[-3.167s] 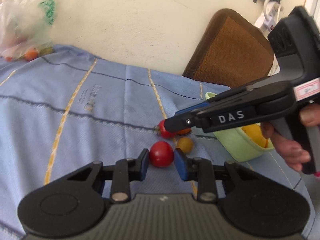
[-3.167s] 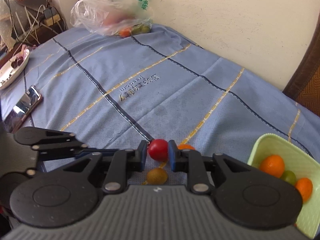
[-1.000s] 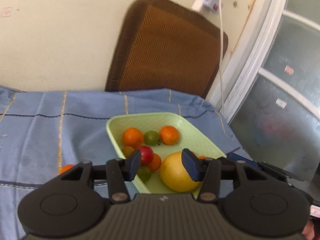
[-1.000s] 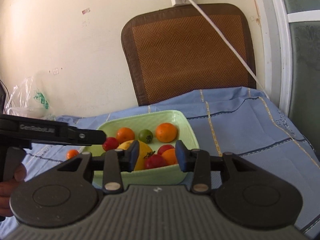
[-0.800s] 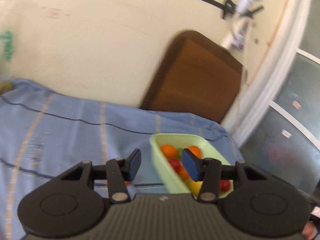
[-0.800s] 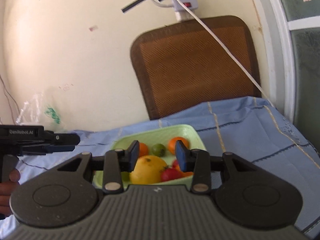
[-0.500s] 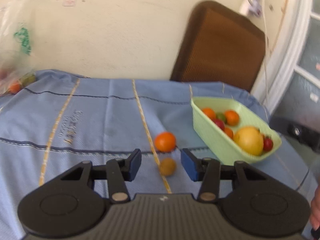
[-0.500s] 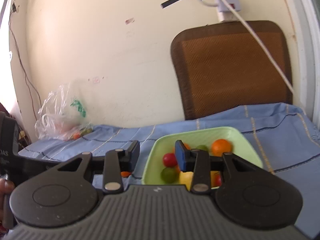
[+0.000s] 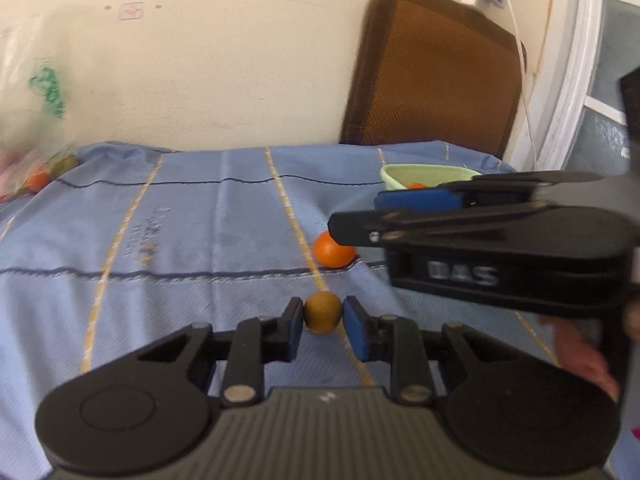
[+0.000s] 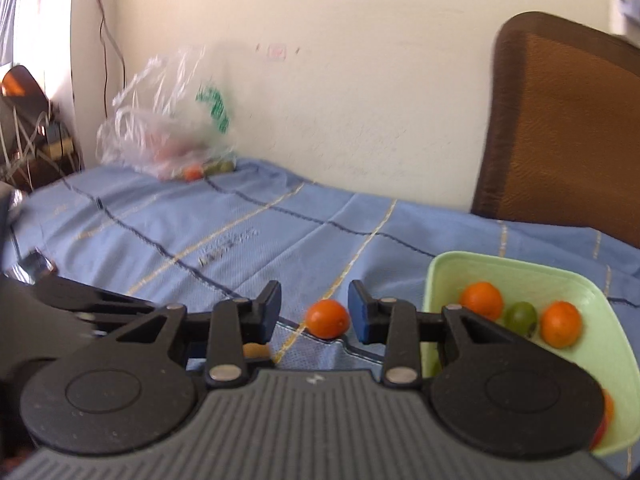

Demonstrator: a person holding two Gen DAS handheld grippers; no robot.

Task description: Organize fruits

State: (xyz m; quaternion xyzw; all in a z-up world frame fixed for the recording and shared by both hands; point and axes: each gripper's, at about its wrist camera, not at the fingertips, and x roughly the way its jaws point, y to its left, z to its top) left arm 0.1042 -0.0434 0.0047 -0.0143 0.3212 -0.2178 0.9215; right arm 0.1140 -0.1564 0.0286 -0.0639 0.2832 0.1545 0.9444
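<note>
A: What has changed in the last second?

B: Both tools have swung away from the green tray (image 10: 436,276) and back over the blue cloth (image 9: 200,240). A second ago each one looked down into the tray with nothing between its pads; now the left gripper (image 9: 323,322) has closed on the small brownish-yellow fruit (image 9: 322,312), which sits squarely between its blue fingertips (image 9: 295,330) and still looks to rest on the cloth.

A: And for the task?

B: I judge another pick is under way: two loose fruits remain outside, and one is now gripped, ready to lift.

A: The other tool?

B: The right gripper (image 10: 314,312) stands part open, its jaws easing inward. The orange fruit (image 10: 328,319) lies just ahead of it, in line with the gap but nearer the right-hand pad, and no pad touches it.

A: Where is the tray from there?

B: Just to the right of the right gripper's fingers, holding oranges and a green fruit (image 10: 520,317). From the left gripper it lies ahead and to the right, mostly hidden behind the other tool
</note>
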